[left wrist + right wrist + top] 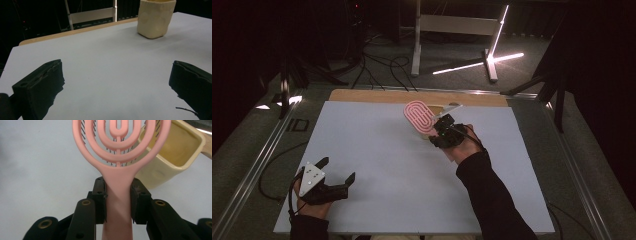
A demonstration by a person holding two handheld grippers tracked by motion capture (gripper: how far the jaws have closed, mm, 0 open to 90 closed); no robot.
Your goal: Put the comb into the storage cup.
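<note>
A pink hairbrush [418, 117] with an oval looped head is held above the white table. My right gripper [438, 132] is shut on its handle [118, 202], and the brush head [120, 140] points away from me. Behind the brush stands a cream square cup [172, 155], partly covered by the brush in the high view; the same cup [155, 18] stands upright at the far right of the left gripper view. My left gripper [339, 171] rests near the table's front left corner, open, its jaws wide apart with nothing between them.
The white tabletop [377, 165] has a wooden strip [362, 96] along its far edge. Metal rails [257, 165] run along both sides. Beyond the table stand a metal frame [452, 30] and cables [382, 70] on the dark floor.
</note>
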